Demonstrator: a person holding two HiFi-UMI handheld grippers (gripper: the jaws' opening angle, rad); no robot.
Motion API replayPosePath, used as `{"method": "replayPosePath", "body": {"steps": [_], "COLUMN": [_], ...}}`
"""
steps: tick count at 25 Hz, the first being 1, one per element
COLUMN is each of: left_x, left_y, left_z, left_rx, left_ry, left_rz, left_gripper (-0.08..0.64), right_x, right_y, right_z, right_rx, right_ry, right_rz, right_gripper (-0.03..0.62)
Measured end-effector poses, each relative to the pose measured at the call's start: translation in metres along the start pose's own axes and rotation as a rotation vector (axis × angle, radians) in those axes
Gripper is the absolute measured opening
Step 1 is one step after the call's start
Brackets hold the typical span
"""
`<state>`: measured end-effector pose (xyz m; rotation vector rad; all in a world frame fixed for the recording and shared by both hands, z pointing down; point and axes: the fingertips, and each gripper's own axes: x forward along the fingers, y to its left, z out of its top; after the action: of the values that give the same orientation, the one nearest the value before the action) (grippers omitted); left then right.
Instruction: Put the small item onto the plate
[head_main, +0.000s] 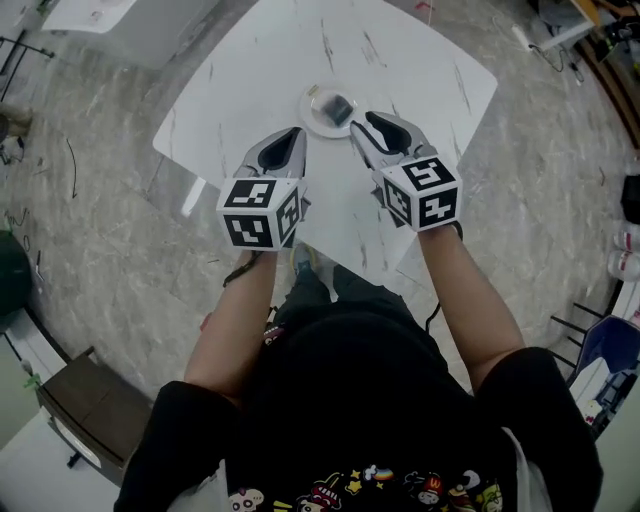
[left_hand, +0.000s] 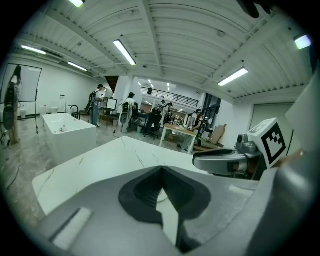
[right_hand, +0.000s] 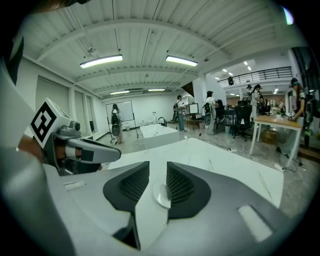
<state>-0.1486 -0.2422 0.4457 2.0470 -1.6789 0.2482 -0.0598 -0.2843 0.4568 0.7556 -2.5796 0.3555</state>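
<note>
The small dark item (head_main: 339, 105) lies on the plate (head_main: 312, 120), slightly toward 2 o'clock of its middle, and nothing else is in the plate. Judged from this, the placing is done and only pulling the tools away is left. The right tool (head_main: 372, 128), at 4 o'clock of the plate, has its jaws apart and empty; the plate shows through the gap. The left tool (head_main: 290, 145), at 7 o'clock, has its jaw tips together on nothing. The white tabletop (head_main: 400, 70) carries only the plate.
</note>
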Motion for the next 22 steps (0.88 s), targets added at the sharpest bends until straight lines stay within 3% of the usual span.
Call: {"method": "replayPosePath", "body": {"steps": [5,11,16,22], "left_x": [-0.023,-0.037,-0.048,-0.056], "left_y": [-0.02,-0.034,-0.031,-0.03], "left_z": [0.022,0.031,0.038,0.048], "left_rx": [0.059,0.113,0.12,0.121], "left_ry": [-0.021,-0.032,-0.071,-0.121], "left_rz": [-0.037,-0.069,-0.044,-0.022], "left_gripper": [0.0,0.0,0.0,0.0], "right_x": [-0.052,-0.092,-0.106,-0.108], "right_y": [0.0,0.001,-0.002,-0.002], "right_z": [0.02,0.033,0.039,0.044], "right_rx": [0.04,0.048,0.059,0.052], "right_ry": [-0.096,-0.177,-0.215,-0.232], "right_rz": [-0.1,-0.201,-0.257,-0.271], "right_gripper": [0.018,0.017,0.017,0.017]}}
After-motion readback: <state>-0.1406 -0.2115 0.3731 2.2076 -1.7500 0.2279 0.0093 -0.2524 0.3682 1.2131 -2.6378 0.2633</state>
